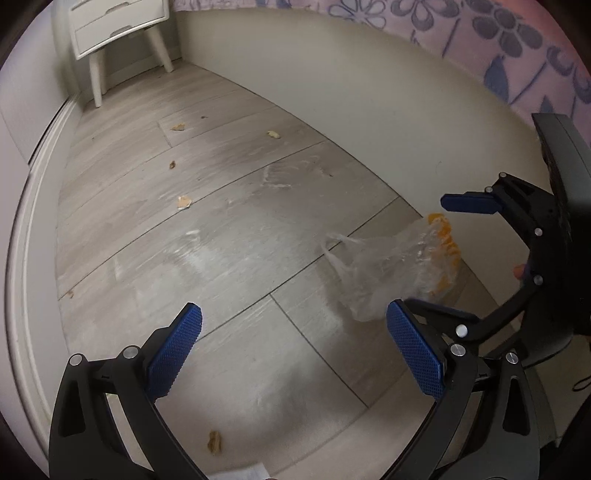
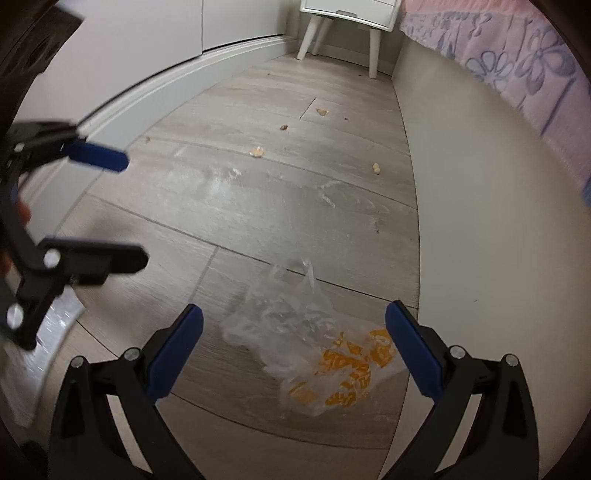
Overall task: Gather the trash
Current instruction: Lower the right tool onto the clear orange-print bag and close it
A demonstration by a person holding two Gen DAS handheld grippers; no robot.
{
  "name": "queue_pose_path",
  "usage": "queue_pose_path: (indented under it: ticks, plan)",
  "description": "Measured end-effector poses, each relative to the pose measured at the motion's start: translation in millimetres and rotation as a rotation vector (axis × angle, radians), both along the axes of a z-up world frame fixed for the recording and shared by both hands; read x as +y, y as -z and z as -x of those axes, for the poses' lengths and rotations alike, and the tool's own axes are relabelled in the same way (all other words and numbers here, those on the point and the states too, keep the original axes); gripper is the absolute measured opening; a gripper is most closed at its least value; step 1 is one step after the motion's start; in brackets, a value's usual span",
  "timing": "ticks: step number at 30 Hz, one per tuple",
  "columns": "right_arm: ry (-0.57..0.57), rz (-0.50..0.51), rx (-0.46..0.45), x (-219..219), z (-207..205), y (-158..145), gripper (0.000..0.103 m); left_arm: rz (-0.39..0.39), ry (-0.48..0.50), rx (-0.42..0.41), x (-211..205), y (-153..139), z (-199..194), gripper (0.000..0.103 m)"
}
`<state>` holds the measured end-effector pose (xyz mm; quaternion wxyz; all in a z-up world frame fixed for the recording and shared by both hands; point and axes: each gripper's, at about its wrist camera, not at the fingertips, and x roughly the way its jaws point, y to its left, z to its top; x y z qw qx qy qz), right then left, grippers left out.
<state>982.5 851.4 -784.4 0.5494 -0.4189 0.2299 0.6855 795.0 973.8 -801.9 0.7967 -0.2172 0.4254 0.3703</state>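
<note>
Floor [image 2: 258, 206] carries a clear plastic bag [image 2: 314, 350] with orange print, low centre of the right wrist view, between the spread fingers of the right hand-held gripper [image 2: 293, 339], untouched. Left hand-held gripper [image 1: 293, 343] released, empty. Crumbs [image 1: 183, 202] scattered farther up.

The white two-drawer nightstand on slim legs [image 1: 118, 33] is cut off by the top edge. The small tan scraps on the floor [image 2: 256, 151] are too small to identify, perhaps peel or crumbs. The orange print on the crumpled clear plastic bag [image 2: 347, 369] is illegible.
</note>
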Motion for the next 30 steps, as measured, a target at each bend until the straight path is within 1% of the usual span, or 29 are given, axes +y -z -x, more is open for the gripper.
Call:
queue_pose_path:
  ticks: [2,4,9,11,14,16,20,23,30]
  plan:
    - [-0.003,0.005,-0.009,-1,-2,5,0.096,0.017,-0.005,-0.011,0,5,-5,0.097]
    - [0.004,0.023,0.003,-4,-5,5,0.096,0.020,-0.001,-0.010,-3,6,-12,0.097]
    - [-0.018,0.018,-0.001,-7,-9,8,0.096,0.012,0.042,-0.017,-10,5,-29,0.097]
    - [-0.004,0.021,0.021,-5,-15,12,0.096,0.002,0.061,-0.023,-10,7,-35,0.097]
    - [-0.009,0.012,0.018,-4,-17,14,0.096,0.009,0.073,-0.027,-10,11,-37,0.097]
    - [-0.010,0.014,0.015,-4,-16,16,0.096,0.007,0.077,-0.007,-12,13,-37,0.097]
    - [-0.023,0.042,0.035,-1,-12,21,0.096,0.019,0.059,0.008,-11,15,-36,0.097]
    - [-0.045,0.038,0.030,0,-7,26,0.096,0.023,0.050,-0.001,-10,15,-38,0.097]
    - [-0.034,0.039,0.024,-2,-9,34,0.096,0.013,0.089,-0.002,-14,18,-46,0.097]
